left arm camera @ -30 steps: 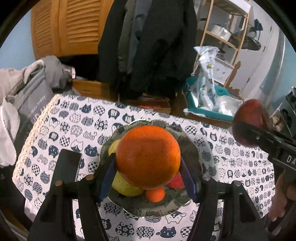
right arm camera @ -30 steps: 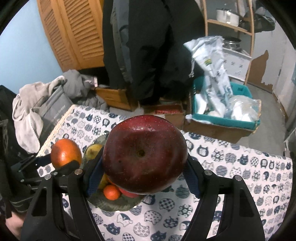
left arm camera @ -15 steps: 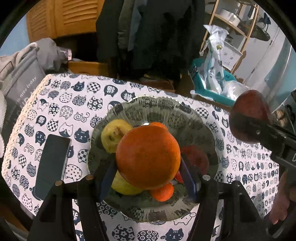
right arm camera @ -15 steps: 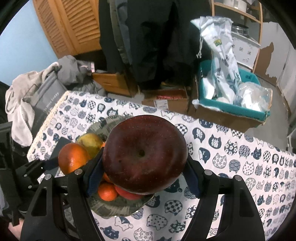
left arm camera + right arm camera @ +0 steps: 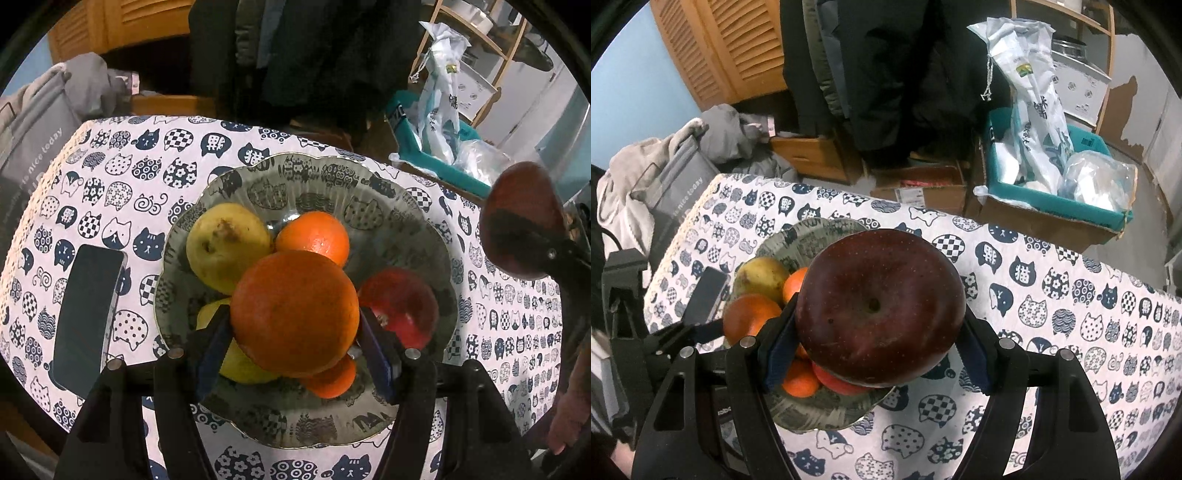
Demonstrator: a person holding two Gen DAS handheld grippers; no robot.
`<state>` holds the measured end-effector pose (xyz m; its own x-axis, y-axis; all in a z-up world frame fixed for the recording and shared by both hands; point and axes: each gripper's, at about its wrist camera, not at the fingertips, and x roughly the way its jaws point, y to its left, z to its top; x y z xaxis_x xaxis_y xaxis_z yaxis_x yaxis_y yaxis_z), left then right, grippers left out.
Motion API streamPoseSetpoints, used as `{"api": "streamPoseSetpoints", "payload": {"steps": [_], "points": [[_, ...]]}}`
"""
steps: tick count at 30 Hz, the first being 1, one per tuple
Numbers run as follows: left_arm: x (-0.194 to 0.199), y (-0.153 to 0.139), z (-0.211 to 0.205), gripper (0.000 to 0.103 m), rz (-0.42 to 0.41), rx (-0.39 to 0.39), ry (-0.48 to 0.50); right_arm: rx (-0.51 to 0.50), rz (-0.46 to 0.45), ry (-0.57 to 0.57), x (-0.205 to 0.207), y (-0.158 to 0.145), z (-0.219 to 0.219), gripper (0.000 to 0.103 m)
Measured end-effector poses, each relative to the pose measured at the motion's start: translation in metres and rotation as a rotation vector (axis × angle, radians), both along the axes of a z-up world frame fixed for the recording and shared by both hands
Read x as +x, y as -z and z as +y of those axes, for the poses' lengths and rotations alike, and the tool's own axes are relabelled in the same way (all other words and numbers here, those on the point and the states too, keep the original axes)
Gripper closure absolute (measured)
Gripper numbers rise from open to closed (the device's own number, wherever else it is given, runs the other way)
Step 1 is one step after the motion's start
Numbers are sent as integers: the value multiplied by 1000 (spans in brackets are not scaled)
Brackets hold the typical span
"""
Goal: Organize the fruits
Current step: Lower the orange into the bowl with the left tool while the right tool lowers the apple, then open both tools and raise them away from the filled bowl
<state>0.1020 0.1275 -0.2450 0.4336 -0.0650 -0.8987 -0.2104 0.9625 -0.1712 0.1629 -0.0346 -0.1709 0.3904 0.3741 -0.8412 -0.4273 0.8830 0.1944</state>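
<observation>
A glass plate (image 5: 314, 166) on the cat-print tablecloth holds a yellow-green pear (image 5: 225, 243), a small orange (image 5: 314, 236), a red apple (image 5: 402, 306) and a tangerine (image 5: 332, 380). My left gripper (image 5: 295, 325) hangs low over the plate with a big orange (image 5: 295, 310) between its blue pads; its jaws are opening, and the pads still touch the fruit. My right gripper (image 5: 879, 332) is shut on a dark red apple (image 5: 879, 310), held above the plate's right side (image 5: 812, 236). That apple (image 5: 521, 229) also shows at the right in the left wrist view.
A dark phone (image 5: 88, 314) lies on the cloth just left of the plate. Beyond the table's far edge are cardboard boxes (image 5: 919, 184), a teal bin with bags (image 5: 1052, 162), hanging coats and grey bags at the left. The cloth (image 5: 1071, 314) stretches right of the plate.
Both grippers have come down toward the plate, which now looks larger in each view. The orange and the dark red apple stayed between their pads.
</observation>
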Motion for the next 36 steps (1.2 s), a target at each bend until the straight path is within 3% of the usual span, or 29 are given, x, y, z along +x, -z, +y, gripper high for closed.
{"api": "streamPoseSetpoints", "payload": {"steps": [2, 4, 15, 24, 36], "points": [[-2, -5, -1, 28, -14, 2, 3, 1, 4, -4, 1, 0, 1, 27], [-4, -13, -1, 15, -27, 21, -1, 0, 7, -7, 3, 0, 4, 27], [-20, -38, 36, 15, -77, 19, -109, -33, 87, -65, 28, 31, 34, 27], [-22, -41, 56, 15, -97, 30, -168, -93, 159, -85, 38, 67, 53, 27], [-25, -45, 61, 15, -104, 55, -189, -115, 167, -89, 40, 76, 61, 26]]}}
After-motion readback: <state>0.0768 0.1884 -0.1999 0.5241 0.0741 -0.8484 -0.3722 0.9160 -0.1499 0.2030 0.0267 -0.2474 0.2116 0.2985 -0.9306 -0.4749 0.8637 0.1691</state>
